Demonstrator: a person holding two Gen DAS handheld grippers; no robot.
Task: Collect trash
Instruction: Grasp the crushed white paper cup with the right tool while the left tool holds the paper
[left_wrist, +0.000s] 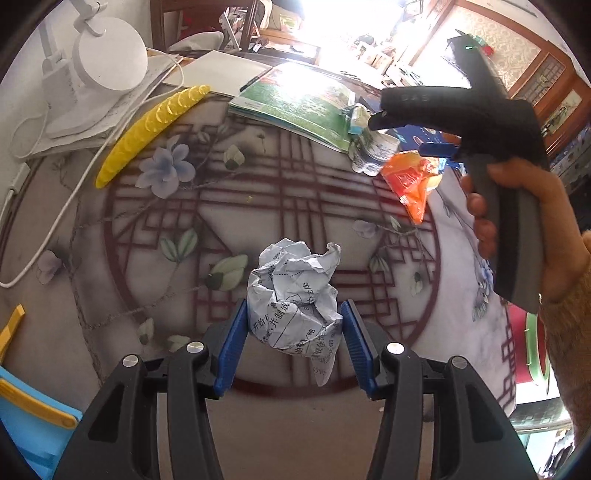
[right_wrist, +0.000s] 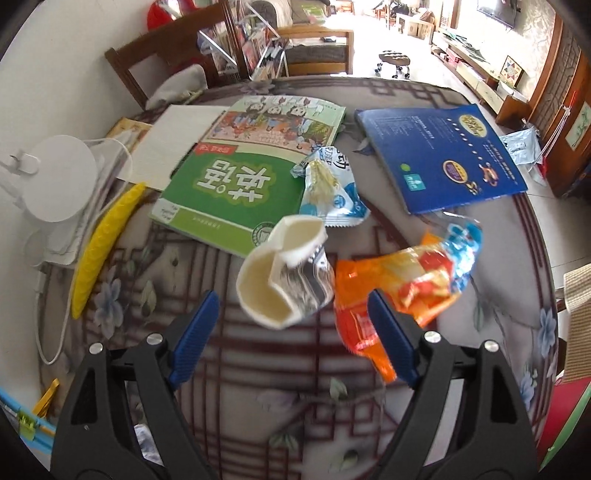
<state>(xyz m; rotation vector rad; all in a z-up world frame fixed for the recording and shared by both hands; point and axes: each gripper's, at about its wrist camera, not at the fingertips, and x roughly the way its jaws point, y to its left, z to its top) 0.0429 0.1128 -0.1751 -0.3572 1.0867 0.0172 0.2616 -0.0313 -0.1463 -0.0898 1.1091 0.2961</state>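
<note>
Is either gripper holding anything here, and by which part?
The left gripper clamps the crumpled paper ball at its lower sides. The right gripper is open, holding nothing.

Home living room, dining table (right_wrist: 517, 229), wooden chairs (right_wrist: 177, 48)

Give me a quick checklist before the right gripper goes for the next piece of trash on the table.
1. Left gripper clamped on the crumpled paper ball: ok, both blue pads press its sides.
2. Right gripper open and empty: ok, nothing between the fingers.
3. Crushed paper cup ahead of the open fingers: ok, it lies on its side just beyond them.
4. Orange snack wrapper clear of the fingers: not ok, the right-hand finger overlaps it in view.
5. Blue-white wrapper free to lift: cannot tell, it rests partly on the green textbook.
</note>
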